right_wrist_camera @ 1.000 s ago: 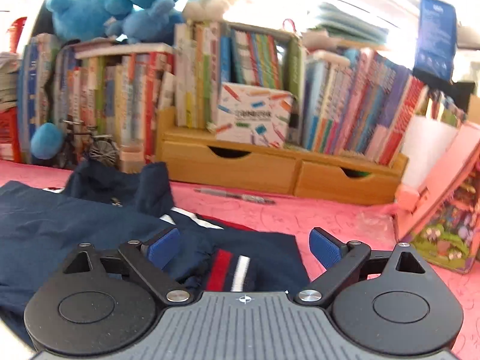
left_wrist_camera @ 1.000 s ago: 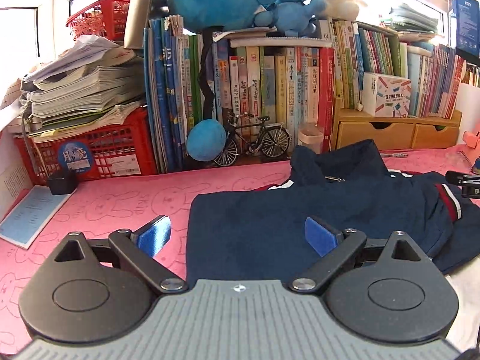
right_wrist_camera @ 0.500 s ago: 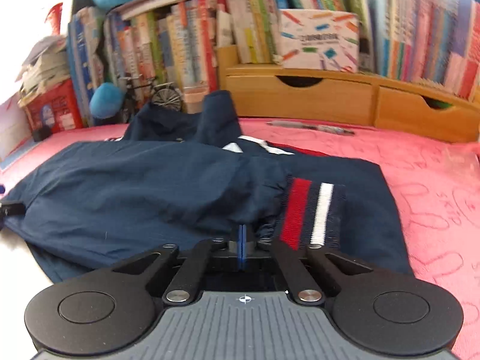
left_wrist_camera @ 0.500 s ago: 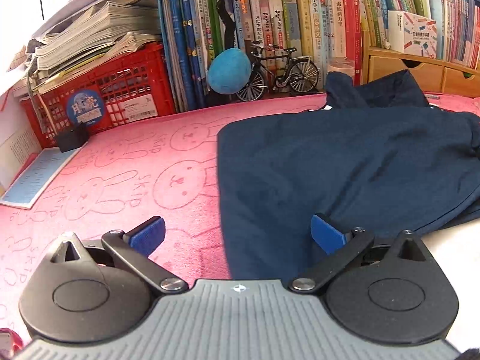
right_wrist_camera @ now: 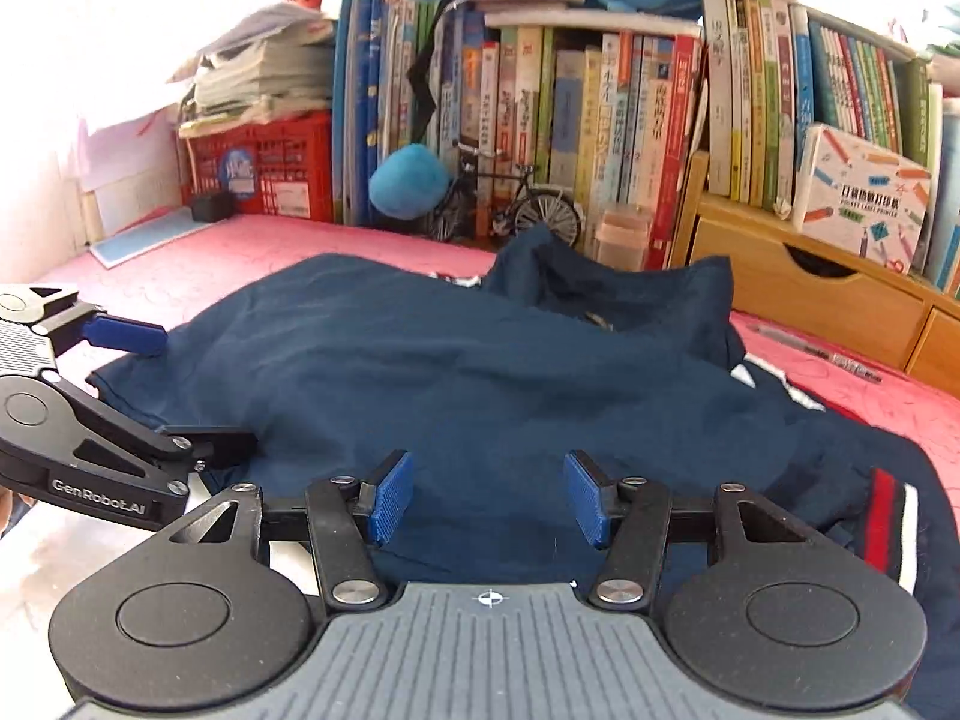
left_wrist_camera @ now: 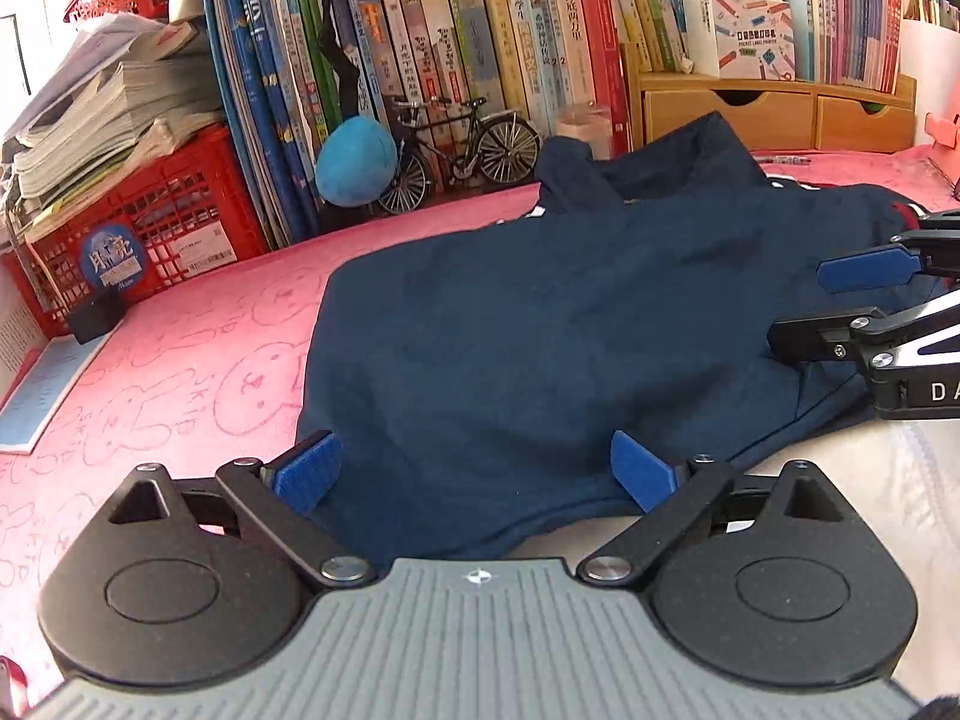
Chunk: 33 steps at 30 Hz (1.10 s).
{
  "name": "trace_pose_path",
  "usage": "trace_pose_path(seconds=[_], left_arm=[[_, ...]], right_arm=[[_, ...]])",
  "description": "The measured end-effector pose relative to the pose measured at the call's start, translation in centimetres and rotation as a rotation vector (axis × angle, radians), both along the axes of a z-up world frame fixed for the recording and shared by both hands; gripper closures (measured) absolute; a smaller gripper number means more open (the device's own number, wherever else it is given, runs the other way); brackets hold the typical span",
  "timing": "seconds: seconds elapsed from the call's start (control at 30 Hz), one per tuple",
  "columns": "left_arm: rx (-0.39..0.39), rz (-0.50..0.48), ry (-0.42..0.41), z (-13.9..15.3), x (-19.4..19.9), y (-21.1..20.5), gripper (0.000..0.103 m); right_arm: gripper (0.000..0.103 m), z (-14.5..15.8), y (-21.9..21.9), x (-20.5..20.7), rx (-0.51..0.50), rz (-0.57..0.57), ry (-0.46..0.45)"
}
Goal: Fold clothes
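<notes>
- The navy jacket (right_wrist_camera: 480, 372) is spread on the pink surface (left_wrist_camera: 198, 348), with its near hem hanging toward the edge.
- Half a second ago the right gripper (right_wrist_camera: 489, 498) was pinched shut by the striped cuff (right_wrist_camera: 891, 516). Now its jaws are opening, and only flat cloth lies under them; nothing is held.
- The cuff has been left lying on the jacket, so that sleeve looks folded in.
- The left gripper (left_wrist_camera: 474, 471) has been brought lower, to the near hem. Its jaws are wide apart and hold nothing.
- Most likely the hem is to be picked up next, for a bigger fold.
</notes>
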<state>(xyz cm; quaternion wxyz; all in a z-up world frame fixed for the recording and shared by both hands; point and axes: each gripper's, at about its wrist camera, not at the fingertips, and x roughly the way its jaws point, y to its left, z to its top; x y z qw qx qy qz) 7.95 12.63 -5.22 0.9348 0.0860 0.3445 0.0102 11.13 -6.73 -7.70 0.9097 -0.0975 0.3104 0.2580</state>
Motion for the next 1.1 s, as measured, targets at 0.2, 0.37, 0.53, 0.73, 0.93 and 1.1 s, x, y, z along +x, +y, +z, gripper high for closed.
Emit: trace_pose_path(seconds=[0.2,0.37,0.53,0.73,0.93,1.1], left_arm=[[0.016,0.009,-0.028,-0.6,-0.6,-0.2,0.000],[0.002,0.008,-0.033,-0.7,-0.5,0.0,0.000],[-0.004,0.005,-0.031,-0.6,-0.7,0.3,0.000],[-0.009,0.003,0.013,0.4,-3.4,1.6,0.000],[0.083,0.001,0.023,0.1,-4.8,2.7,0.000],[0.163,0.124,-0.006,-0.4,-3.2,4.0,0.000]], right_arm=[[0.032,-1.4,-1.7,0.1,0.035,-0.037,0.022],[0.021,-1.7,-2.5,0.1,0.030,-0.078,0.027],[0.019,-1.7,-3.8,-0.7,0.034,-0.106,0.035],[0.016,-0.6,-6.7,-3.3,0.021,-0.145,-0.009],[0.007,-0.5,-7.8,-4.9,-0.005,-0.150,-0.044],[0.007,-0.9,-7.0,-4.7,-0.003,-0.171,-0.039]])
